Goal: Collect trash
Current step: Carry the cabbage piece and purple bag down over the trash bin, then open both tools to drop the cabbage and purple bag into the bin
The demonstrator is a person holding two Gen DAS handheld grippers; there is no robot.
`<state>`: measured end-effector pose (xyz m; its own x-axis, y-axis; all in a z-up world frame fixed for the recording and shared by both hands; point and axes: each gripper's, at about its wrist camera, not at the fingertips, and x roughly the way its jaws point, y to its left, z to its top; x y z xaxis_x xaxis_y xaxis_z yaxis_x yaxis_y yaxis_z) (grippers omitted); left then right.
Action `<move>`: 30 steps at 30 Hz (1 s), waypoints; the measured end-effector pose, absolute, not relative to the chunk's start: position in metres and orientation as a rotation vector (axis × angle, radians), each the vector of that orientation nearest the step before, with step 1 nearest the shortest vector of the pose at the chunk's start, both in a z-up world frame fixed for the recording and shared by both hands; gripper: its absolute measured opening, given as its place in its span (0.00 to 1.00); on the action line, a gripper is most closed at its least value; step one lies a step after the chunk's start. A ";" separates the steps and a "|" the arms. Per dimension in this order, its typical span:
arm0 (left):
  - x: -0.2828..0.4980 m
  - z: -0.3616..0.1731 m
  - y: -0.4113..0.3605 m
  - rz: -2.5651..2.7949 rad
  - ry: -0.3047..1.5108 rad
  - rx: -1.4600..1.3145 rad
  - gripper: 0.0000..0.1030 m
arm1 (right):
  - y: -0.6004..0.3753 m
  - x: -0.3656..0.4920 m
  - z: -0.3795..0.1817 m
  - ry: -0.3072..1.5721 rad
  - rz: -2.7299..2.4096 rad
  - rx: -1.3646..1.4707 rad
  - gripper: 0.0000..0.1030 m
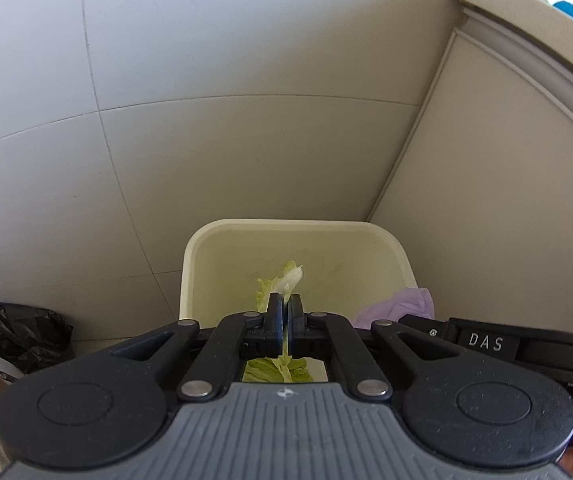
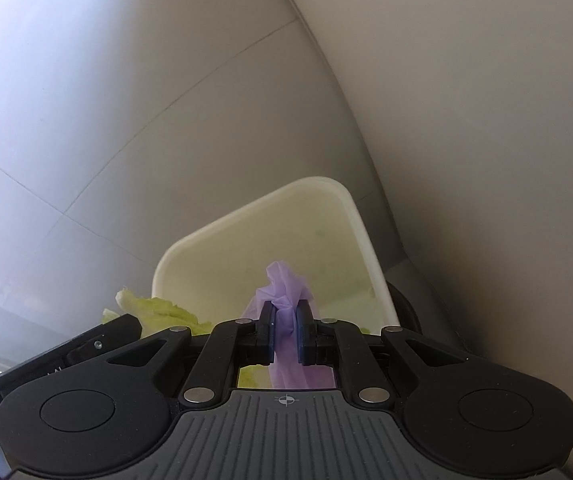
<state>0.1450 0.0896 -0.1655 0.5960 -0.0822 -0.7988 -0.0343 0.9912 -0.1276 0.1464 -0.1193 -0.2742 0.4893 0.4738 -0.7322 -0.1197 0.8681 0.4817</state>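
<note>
My left gripper (image 1: 285, 304) is shut on a pale green lettuce leaf (image 1: 289, 278) and holds it above the open mouth of a cream plastic bin (image 1: 222, 236). My right gripper (image 2: 285, 312) is shut on a crumpled purple plastic piece (image 2: 282, 280) and holds it over the same bin (image 2: 246, 208). The purple piece also shows in the left wrist view (image 1: 400, 302), to the right of my left gripper. The lettuce shows in the right wrist view (image 2: 158, 308), to the left. The bin's bottom is hidden.
The bin stands on a light tiled floor (image 1: 206, 80) beside a white cabinet panel (image 1: 486, 180). A grey bin lined with a black bag (image 1: 14, 336) sits at the left. A countertop edge (image 1: 526, 12) with a blue object runs at the top right.
</note>
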 end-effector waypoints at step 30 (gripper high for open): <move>0.138 -0.173 0.090 0.001 0.942 -0.106 0.52 | -0.135 0.131 -0.244 0.999 0.387 0.418 0.55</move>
<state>0.1384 0.0896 -0.1726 0.5883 -0.0449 -0.8074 -0.0475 0.9948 -0.0899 0.1312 -0.1347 -0.2441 0.4869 0.4939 -0.7205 -0.1201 0.8548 0.5048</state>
